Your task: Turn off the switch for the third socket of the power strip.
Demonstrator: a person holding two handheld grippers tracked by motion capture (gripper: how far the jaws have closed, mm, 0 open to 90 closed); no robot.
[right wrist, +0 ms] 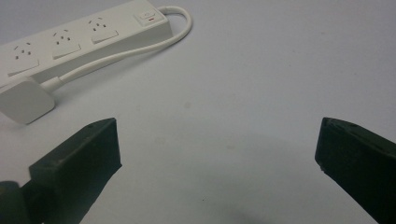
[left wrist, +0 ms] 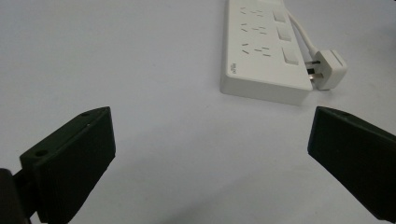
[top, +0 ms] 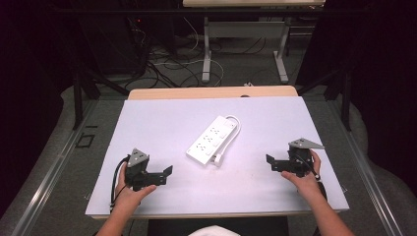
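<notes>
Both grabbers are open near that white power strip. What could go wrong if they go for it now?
The plug lies loose beside the power strip, joined by a short looped cable; lifting the strip alone would likely leave the plug dangling or dragging. The strip looks smooth and lies flat on the white table cover, so the left gripper or right gripper might push it along instead of gripping.

One white power strip point(top: 212, 140) lies on the worktop point(top: 147, 123), ahead of and between two tools: the left tool point(top: 167, 173) and the right tool point(top: 270, 162). The strip carries three sockets and three switches, counted in the left gripper view. One plug point(top: 218, 158) on one cord point(top: 236, 123) rests just beside it.
</notes>
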